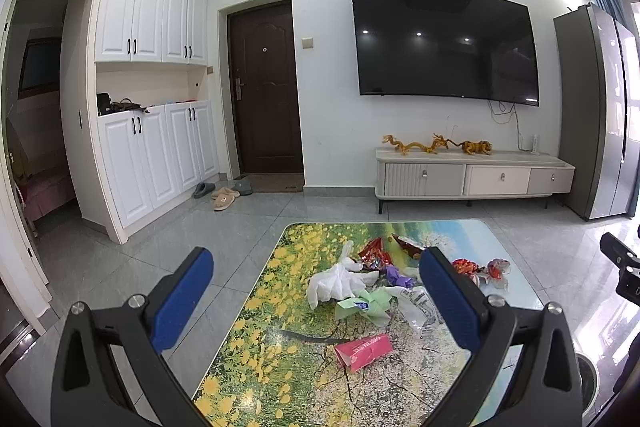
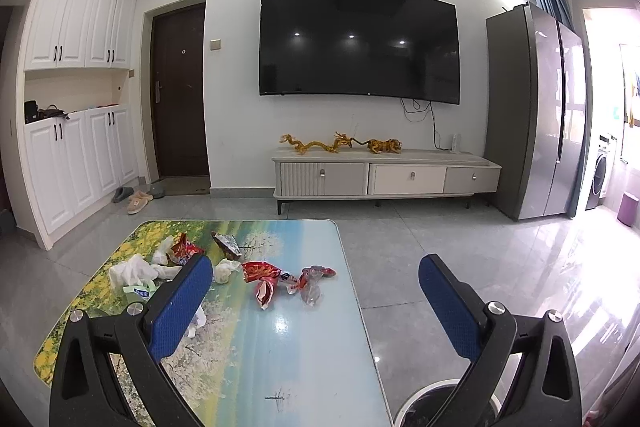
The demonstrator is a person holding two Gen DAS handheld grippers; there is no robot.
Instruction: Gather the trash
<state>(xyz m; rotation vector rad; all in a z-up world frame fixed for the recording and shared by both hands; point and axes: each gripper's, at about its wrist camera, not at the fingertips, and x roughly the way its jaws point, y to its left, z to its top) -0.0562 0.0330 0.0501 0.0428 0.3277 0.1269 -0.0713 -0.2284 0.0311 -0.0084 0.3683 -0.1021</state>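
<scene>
Left gripper (image 1: 316, 291) hung above the worktop (image 1: 256, 359), blue pads spread wide, nothing between them. Right gripper (image 2: 316, 297) likewise gaped wide and empty, its left pad over the worktop's (image 2: 280, 347) near-middle, its right pad out past the worktop's right edge, over floor tile.

All trash lay on the worktop, a low one with a printed flower-and-sky top. Taking the pink packet (image 1: 363, 351) as landmark, seen in the left wrist view: it lay flat nearest the camera, apart from the rest. Just beyond it, a crumpled green wrapper (image 1: 362, 307). Beyond that and to the left, a white crumpled bag (image 1: 336, 281). Farther back, a red foil wrapper (image 1: 374, 253) and a dark wrapper (image 1: 406, 243), near the worktop's far edge. To the far right of the packet, partly behind the gripper's right pad, red-and-white sweet wrappers (image 1: 496, 271).

In the right wrist view the pink packet was hidden; red wrappers (image 2: 262, 273) and a clear crumpled one (image 2: 312, 287) lay mid-worktop.

A round bin rim (image 2: 432, 401) showed on the floor by the worktop's near right corner, contents not legible.
</scene>
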